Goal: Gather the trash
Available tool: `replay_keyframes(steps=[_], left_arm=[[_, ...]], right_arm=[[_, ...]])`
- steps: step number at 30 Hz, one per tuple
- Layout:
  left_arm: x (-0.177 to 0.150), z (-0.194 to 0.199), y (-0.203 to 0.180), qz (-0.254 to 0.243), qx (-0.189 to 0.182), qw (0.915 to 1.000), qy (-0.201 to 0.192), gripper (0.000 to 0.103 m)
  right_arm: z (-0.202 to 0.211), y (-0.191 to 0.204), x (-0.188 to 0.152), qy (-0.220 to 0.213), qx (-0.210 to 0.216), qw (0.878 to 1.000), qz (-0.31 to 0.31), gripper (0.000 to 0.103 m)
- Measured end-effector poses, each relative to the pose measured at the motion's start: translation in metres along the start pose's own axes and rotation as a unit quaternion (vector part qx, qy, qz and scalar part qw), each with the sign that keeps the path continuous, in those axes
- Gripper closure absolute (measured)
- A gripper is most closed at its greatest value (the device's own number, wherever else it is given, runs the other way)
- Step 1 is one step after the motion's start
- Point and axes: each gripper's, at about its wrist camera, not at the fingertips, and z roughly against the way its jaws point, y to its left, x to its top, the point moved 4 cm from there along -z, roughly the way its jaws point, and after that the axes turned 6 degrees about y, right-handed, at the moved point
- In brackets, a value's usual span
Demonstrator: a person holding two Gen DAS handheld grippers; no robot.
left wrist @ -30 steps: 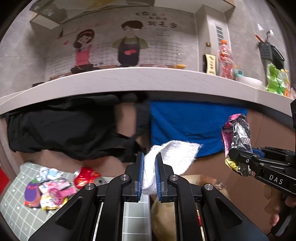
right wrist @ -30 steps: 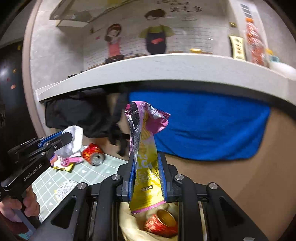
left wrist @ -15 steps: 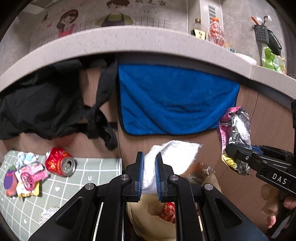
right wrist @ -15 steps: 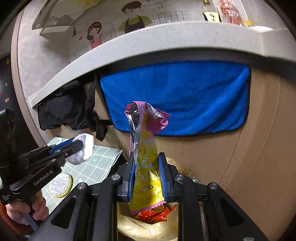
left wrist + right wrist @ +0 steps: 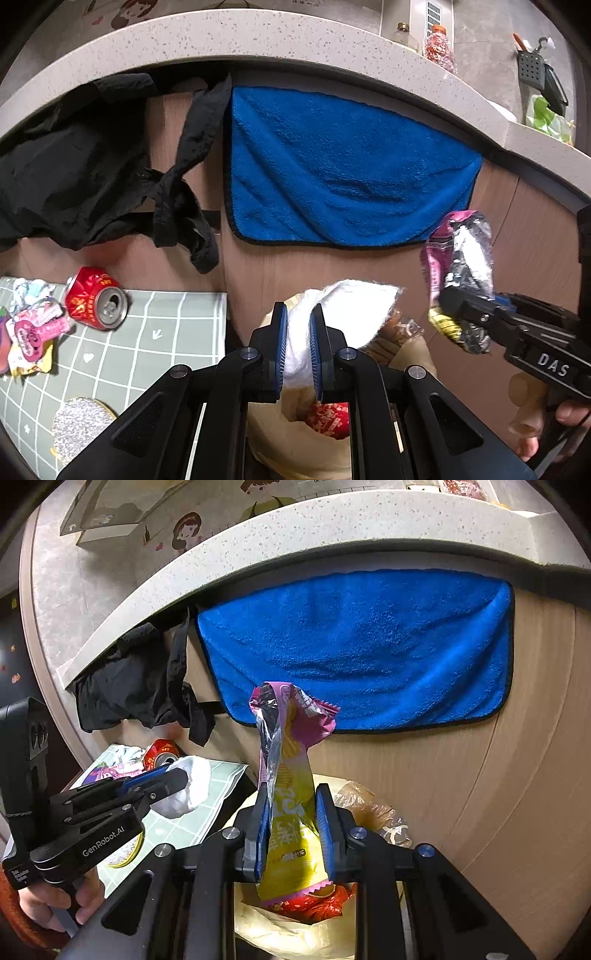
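Squeezing a white tissue (image 5: 343, 306), the left tool (image 5: 297, 345) hangs over the open trash bag (image 5: 295, 934), beside the right tool (image 5: 291, 830) clamped on a snack wrapper (image 5: 288, 786).

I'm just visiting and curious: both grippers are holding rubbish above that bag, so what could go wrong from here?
The snack wrapper in the right gripper is tall and floppy; once let go it might tip past the trash bag rim. The white tissue in the left gripper is light and could cling to a pad. The grippers hang close together and might bump.
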Motion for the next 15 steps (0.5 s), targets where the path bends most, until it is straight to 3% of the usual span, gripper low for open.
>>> replay_keyframes(steps=[3,5,7,10,15], left_arm=[[0.000,-0.010,0.000,0.003,-0.048,0.9986,0.023,0.082],[-0.001,-0.013,0.008,0.021,-0.052,0.9980,0.029,0.070],[-0.002,-0.012,0.013,0.028,-0.050,0.9978,0.032,0.067],[-0.002,-0.007,0.021,0.033,-0.051,0.9974,0.038,0.066],[0.002,0.019,0.039,0.039,-0.035,0.9985,0.013,0.066]], right_arm=[[-0.007,-0.003,-0.001,0.005,-0.002,1.000,-0.005,0.074],[-0.012,-0.008,-0.004,0.010,-0.004,1.000,-0.016,0.067],[-0.018,-0.014,-0.007,0.019,-0.002,0.999,-0.033,0.067],[-0.021,-0.017,-0.010,0.025,-0.004,0.999,-0.044,0.067],[-0.009,-0.007,-0.006,0.010,-0.011,0.999,-0.046,0.067]])
